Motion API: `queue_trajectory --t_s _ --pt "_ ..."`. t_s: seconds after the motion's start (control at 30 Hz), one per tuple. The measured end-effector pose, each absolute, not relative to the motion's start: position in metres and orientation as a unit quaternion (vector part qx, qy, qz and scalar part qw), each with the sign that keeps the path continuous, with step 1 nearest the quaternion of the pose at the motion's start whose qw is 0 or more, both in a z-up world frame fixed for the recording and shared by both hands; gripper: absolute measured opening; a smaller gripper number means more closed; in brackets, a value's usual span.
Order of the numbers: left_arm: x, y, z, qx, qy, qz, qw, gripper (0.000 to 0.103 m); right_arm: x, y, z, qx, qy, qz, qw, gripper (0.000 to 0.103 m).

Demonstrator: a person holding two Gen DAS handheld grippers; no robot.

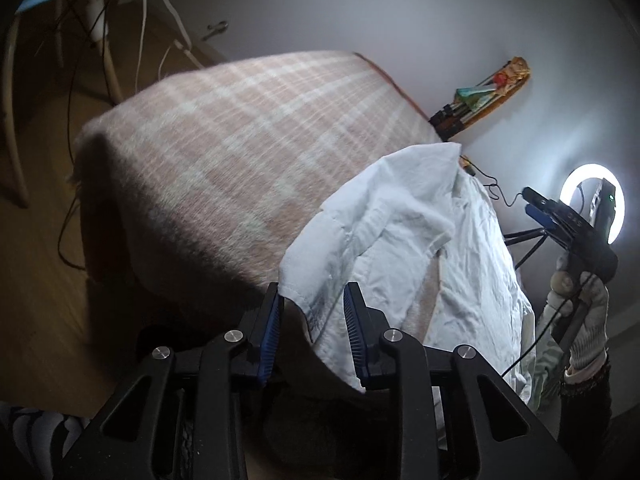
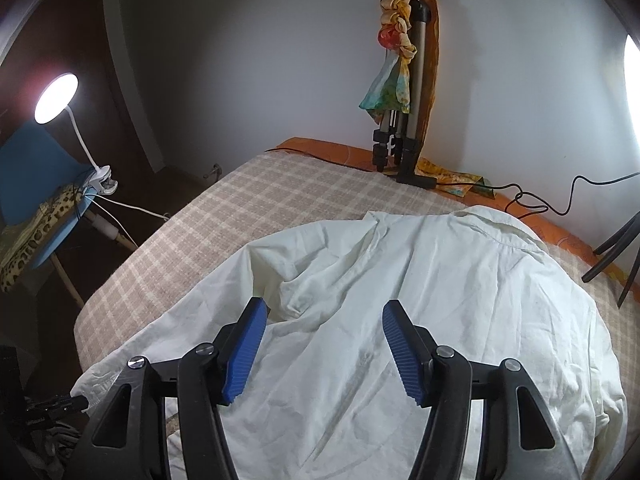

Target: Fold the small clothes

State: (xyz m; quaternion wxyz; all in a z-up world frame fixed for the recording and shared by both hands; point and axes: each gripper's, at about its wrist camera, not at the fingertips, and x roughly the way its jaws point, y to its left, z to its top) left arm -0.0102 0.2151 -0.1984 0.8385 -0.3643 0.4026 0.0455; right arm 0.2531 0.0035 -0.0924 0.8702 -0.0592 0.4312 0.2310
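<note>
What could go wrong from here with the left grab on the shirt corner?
The left gripper straddles only the hem corner of the white shirt, pads not yet pressing, so it may pinch a sliver and slip off. The right gripper hovers open over crumpled cloth; lifting now could drag the plaid blanket or trap wrinkles.

no readable text, labels or numbers anywhere

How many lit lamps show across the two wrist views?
2. A ring light glows at the right edge of the left wrist view, behind the right gripper. A clip-on desk lamp shines at the left of the right wrist view. Others may be out of frame.
</note>
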Motion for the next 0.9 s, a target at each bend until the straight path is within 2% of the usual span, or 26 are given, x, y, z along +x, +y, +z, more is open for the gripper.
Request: queue_trajectory --t_s 0.23,0.3,0.33,0.37,0.6,0.73,0.9 --pt "0.02 0.212 -0.198 -0.341 0.403 0.049 0.848 0.031 0.264 0.012 -0.094 -0.067 0.442 0.237 0.863 0.064" --pt "0.031 0.208 -0.2 -0.327 0.39 0.032 0.86 0.025 0.274 0.012 -0.093 -0.06 0.45 0.234 0.859 0.068" --pt "0.034 0.206 -0.201 -0.332 0.38 0.009 0.863 0.006 0.28 0.013 -0.092 -0.055 0.454 0.233 0.858 0.069" --pt "0.037 0.206 -0.202 -0.343 0.37 -0.012 0.863 0.005 0.286 0.014 -0.091 -0.052 0.457 0.235 0.856 0.071" --pt "0.021 0.184 -0.155 -0.328 0.33 -0.092 0.881 0.005 0.337 0.042 -0.111 -0.002 0.519 0.298 0.801 0.071" --pt "0.01 0.136 -0.13 -0.237 0.34 -0.155 0.897 0.005 0.361 0.055 -0.141 -0.02 0.559 0.257 0.788 0.071" --pt "0.016 0.086 -0.145 -0.18 0.382 -0.235 0.876 0.005 0.372 0.054 -0.13 -0.005 0.556 0.257 0.791 0.071"
